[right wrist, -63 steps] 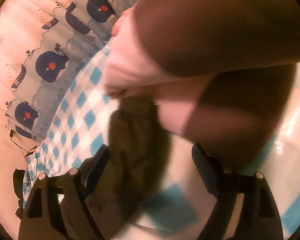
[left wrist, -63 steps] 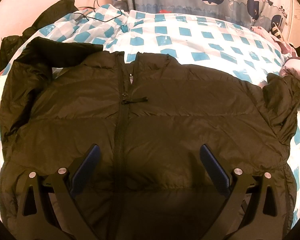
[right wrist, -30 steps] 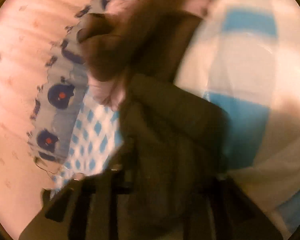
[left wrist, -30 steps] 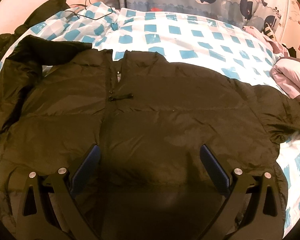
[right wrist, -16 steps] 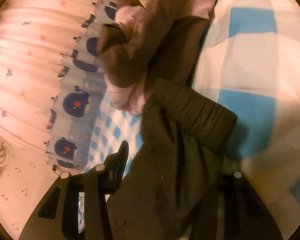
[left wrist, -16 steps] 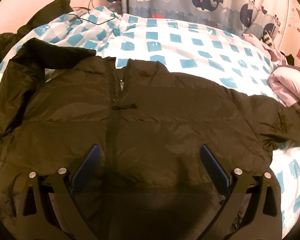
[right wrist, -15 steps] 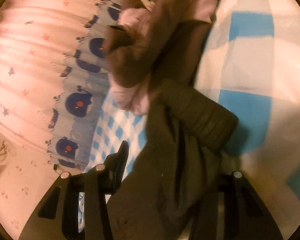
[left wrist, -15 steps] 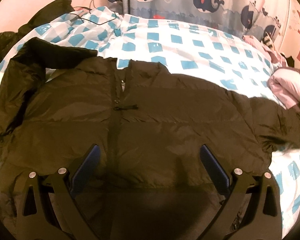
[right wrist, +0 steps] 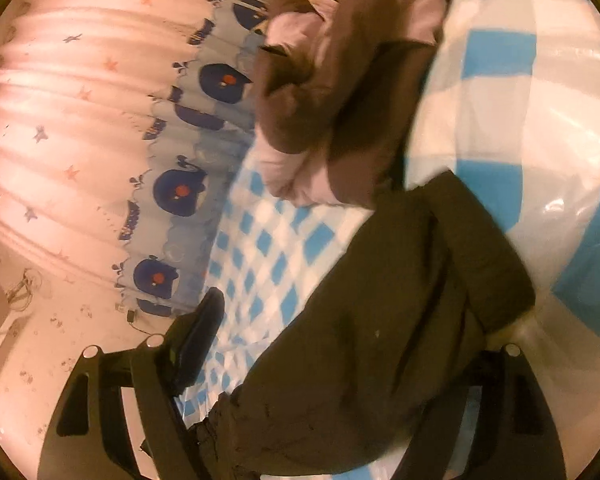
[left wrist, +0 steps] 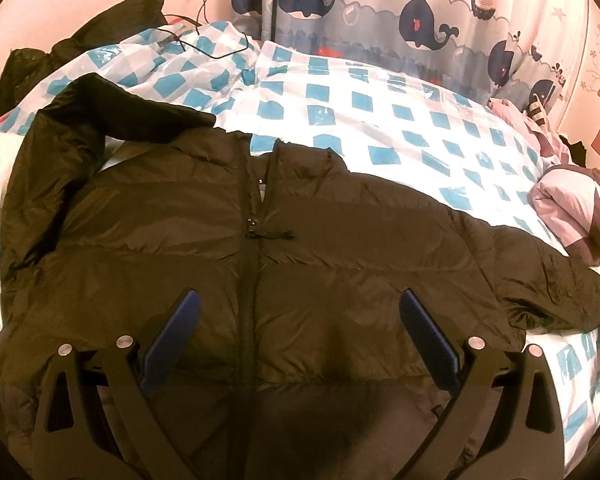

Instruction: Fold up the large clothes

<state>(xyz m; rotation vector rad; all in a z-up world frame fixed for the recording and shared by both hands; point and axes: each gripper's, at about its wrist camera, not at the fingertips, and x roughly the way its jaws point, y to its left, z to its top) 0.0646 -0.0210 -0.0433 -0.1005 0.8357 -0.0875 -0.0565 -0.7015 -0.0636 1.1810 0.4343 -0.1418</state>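
My left camera looks steeply down over the spread jacket (left wrist: 320, 264) toward the bed's (left wrist: 380, 128) far edge and the whale curtain (left wrist: 420, 20). My right camera sits rolled and close over the jacket's sleeve at the bed's right edge; both views share sleeve, bed and curtain.

Dark olive-brown jacket (left wrist: 340, 264); blue-and-white checked bedcover (left wrist: 380, 112); curtain (left wrist: 400, 12) with navy whales on pale blue; pink-and-brown garment (right wrist: 340, 92), far right.
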